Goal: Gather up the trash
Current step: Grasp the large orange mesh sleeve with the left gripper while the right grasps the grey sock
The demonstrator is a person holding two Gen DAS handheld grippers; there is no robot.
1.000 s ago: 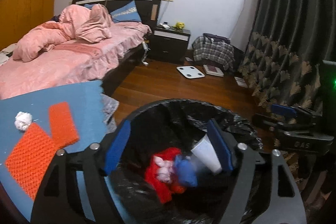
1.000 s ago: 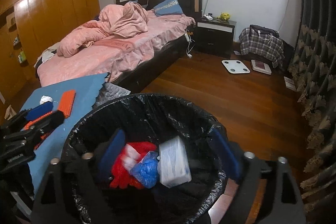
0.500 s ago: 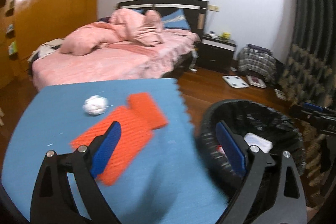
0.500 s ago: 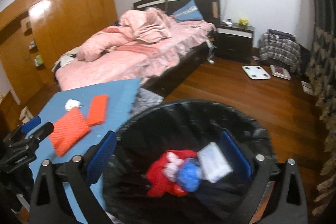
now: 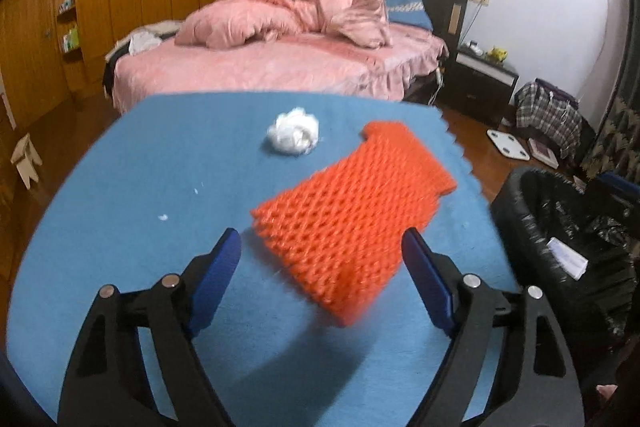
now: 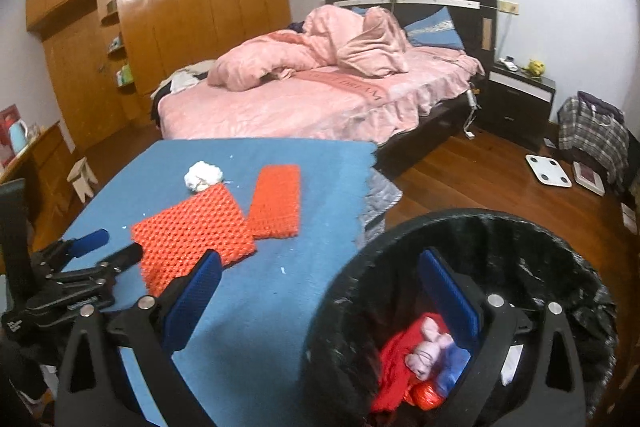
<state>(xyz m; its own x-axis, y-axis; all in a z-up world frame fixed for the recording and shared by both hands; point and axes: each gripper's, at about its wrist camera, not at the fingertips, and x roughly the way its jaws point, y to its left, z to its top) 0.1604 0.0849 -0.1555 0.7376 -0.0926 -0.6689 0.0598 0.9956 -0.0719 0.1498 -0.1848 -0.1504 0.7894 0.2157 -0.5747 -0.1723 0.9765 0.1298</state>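
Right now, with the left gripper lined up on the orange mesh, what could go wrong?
1. The left gripper is open around the large orange mesh sheet. That sheet touches or overlaps the smaller orange mesh piece, so a grab might drag both.
2. The crumpled white tissue sits at the large sheet's far corner and could get knocked across the blue mat.
3. The bin stands beside the mat's edge; a flat, floppy sheet may catch its rim.

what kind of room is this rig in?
A home bedroom, almost certainly: a bed with pink bedding, a dark nightstand beside it, and a wall of wooden wardrobes. A lined trash bin stands by a blue mat.
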